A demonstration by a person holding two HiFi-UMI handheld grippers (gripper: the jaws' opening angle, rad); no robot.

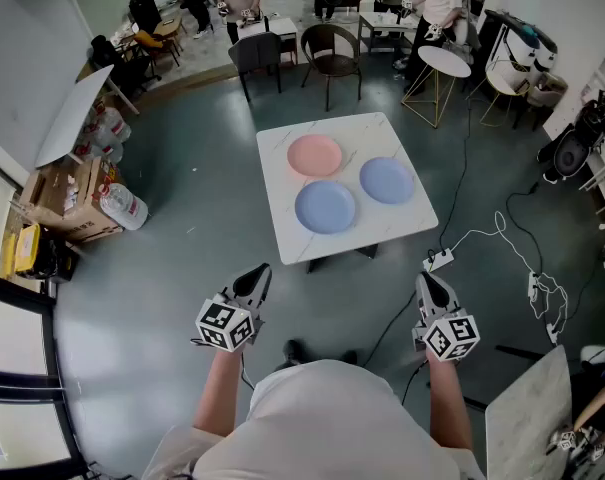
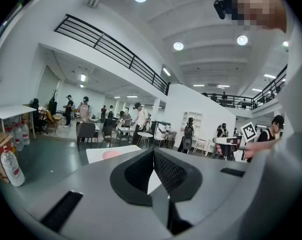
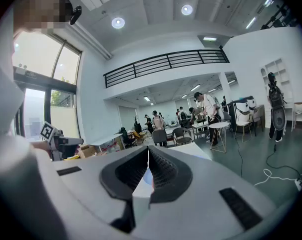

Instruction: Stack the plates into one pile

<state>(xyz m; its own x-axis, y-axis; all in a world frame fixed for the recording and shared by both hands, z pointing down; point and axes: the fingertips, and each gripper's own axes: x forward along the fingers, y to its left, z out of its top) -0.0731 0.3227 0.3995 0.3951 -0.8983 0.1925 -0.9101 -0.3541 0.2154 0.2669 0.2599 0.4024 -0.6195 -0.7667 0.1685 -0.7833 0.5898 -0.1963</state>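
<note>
Three plates lie apart on a white square table [image 1: 397, 226] ahead of me: a pink plate [image 1: 314, 155] at the far left, a blue plate [image 1: 325, 207] nearest me, and a second blue plate [image 1: 387, 180] to the right. My left gripper [image 1: 260, 277] and right gripper [image 1: 426, 285] are held at waist level well short of the table, both shut with nothing between the jaws. In the left gripper view the jaws of the left gripper [image 2: 153, 151] meet, with the pink plate [image 2: 112, 154] just visible beyond. The right gripper [image 3: 149, 149] is likewise shut.
Cables and a power strip [image 1: 439, 260] lie on the floor right of the table. Cardboard boxes and water jugs [image 1: 124, 206] stand at the left. Chairs [image 1: 257, 54], a round side table [image 1: 444, 63] and several people are at the back. A marble tabletop [image 1: 527, 423] is at my right.
</note>
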